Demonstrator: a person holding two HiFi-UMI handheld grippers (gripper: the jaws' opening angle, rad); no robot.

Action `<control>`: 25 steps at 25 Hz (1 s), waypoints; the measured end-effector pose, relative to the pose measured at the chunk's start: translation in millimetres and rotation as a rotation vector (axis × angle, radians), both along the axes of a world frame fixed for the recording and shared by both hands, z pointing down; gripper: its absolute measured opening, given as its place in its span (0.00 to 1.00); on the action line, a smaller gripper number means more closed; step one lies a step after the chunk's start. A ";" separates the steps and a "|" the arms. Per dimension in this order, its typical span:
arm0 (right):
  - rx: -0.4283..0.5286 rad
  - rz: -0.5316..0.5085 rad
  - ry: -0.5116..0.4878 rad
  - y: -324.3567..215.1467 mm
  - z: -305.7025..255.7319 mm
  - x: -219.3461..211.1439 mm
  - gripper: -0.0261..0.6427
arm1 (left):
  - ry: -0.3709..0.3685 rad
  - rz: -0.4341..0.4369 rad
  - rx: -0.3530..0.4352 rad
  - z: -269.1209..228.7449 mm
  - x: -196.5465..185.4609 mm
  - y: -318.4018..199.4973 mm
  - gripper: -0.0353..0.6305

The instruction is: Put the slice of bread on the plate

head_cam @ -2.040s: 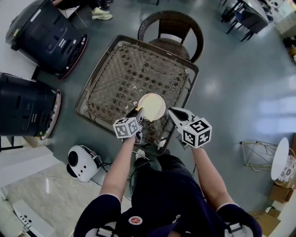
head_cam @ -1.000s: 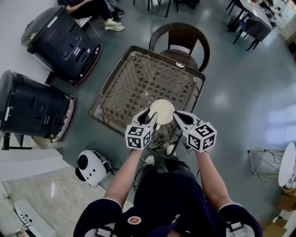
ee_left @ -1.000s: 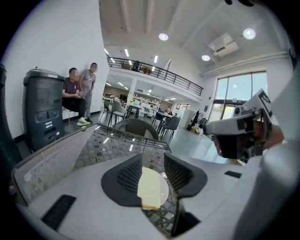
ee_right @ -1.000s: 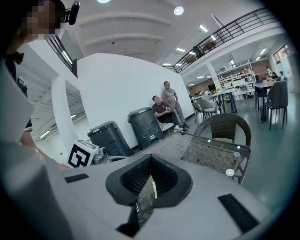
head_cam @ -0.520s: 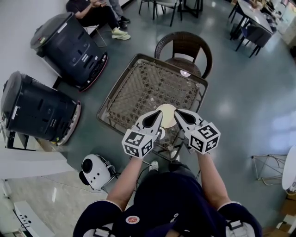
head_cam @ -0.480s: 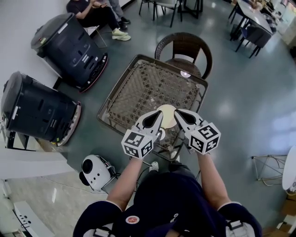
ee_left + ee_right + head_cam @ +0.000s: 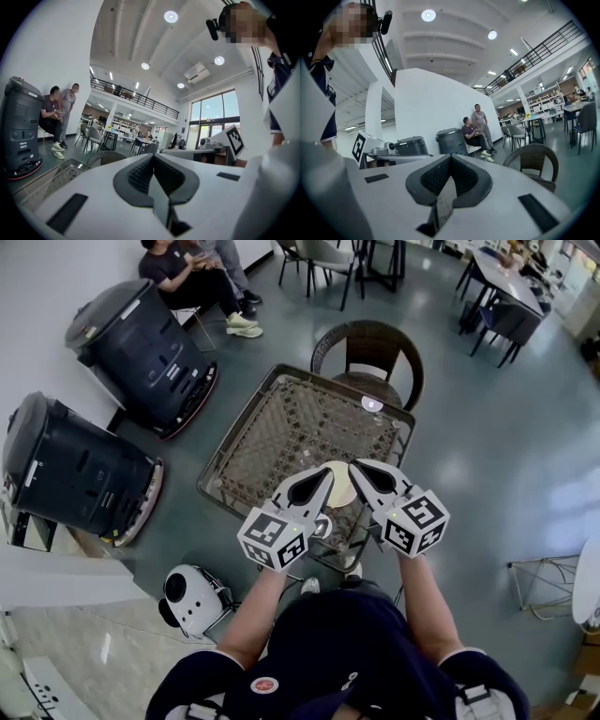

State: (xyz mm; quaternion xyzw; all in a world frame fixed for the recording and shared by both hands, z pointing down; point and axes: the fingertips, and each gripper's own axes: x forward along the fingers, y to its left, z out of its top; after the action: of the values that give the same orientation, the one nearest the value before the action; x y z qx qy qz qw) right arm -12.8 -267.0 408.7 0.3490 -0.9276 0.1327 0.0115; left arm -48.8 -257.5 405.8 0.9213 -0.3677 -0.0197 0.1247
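1. The left gripper (image 7: 325,474) and the right gripper (image 7: 355,466) are held side by side, pointing about level. Each gripper's own view shows its jaws closed tip to tip, with nothing between them (image 7: 152,157) (image 7: 450,158).
2. Only the head view shows the plate (image 7: 340,487). It is pale and round, lies near the table's near edge, and is partly covered by both gripper tips. The slice of bread cannot be made out on it.
3. A white domed device (image 7: 186,597) sits on the grey floor beside the person.
4. The table (image 7: 281,423) has a woven wicker top, with a wicker chair (image 7: 367,341) at its far side.
5. Two dark machines (image 7: 139,345) (image 7: 70,470) stand to the left.
6. Only the gripper views show the high white ceiling, the railed gallery and the tall windows. They also show two people (image 7: 476,125) by the wall.
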 end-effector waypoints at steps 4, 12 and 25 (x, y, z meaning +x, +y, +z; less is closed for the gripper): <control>0.025 0.000 -0.008 2.3 -9.9 -0.7 0.05 | 0.009 0.011 0.016 -8.9 1.8 2.4 0.06; 0.056 -0.003 -0.013 8.3 -20.9 -2.3 0.05 | 0.021 0.024 0.029 -16.9 3.6 8.4 0.06; 0.065 0.005 -0.019 13.0 -24.9 -0.8 0.05 | 0.030 0.030 0.032 -19.7 5.7 13.7 0.06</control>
State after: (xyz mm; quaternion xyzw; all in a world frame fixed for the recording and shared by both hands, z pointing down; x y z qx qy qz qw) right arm -13.6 -254.0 383.9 0.3502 -0.9307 0.1056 -0.0089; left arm -43.1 -243.8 386.1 0.9283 -0.3515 -0.0373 0.1156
